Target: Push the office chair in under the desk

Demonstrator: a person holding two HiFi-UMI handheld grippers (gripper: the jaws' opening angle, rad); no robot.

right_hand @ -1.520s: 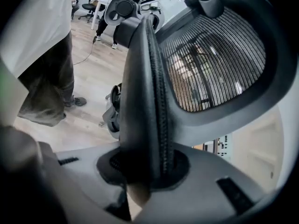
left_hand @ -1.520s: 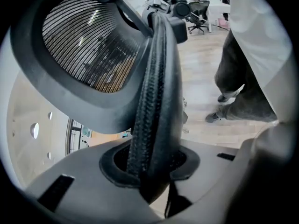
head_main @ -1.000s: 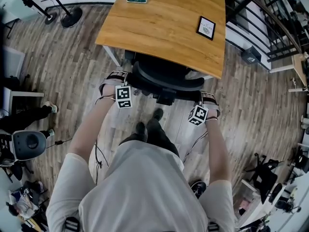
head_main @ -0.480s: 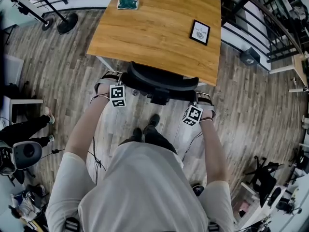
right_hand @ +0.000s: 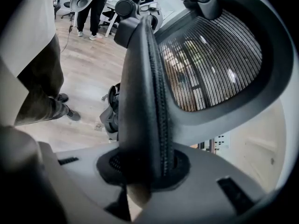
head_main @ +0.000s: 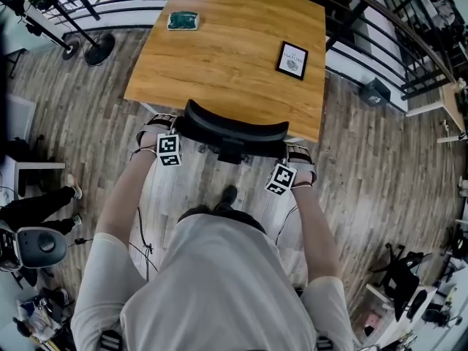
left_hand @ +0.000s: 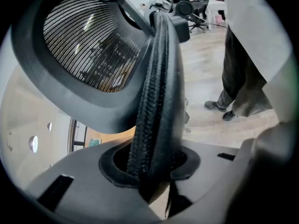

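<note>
The office chair (head_main: 235,129) stands at the desk's (head_main: 227,57) 6 o'clock edge, backrest close to it, with the left gripper (left_hand: 154,169) at its 9 o'clock and the right gripper (right_hand: 145,169) at 3 o'clock, each with its fingers partly closed and clamped on a backrest side rim.

**Chair back bars the table's near edge**

The office chair (head_main: 234,131) stands tight against the near edge of the table (head_main: 219,68), and its curved back blocks the way in beneath. The tabletop is mostly bare, with only a green pad (head_main: 183,20) near the far left corner and a framed card (head_main: 292,59) towards the right edge. Open wood floor (head_main: 365,167) lies on both sides. A stand's round base (head_main: 99,48) sits off the table's left corner.
</note>
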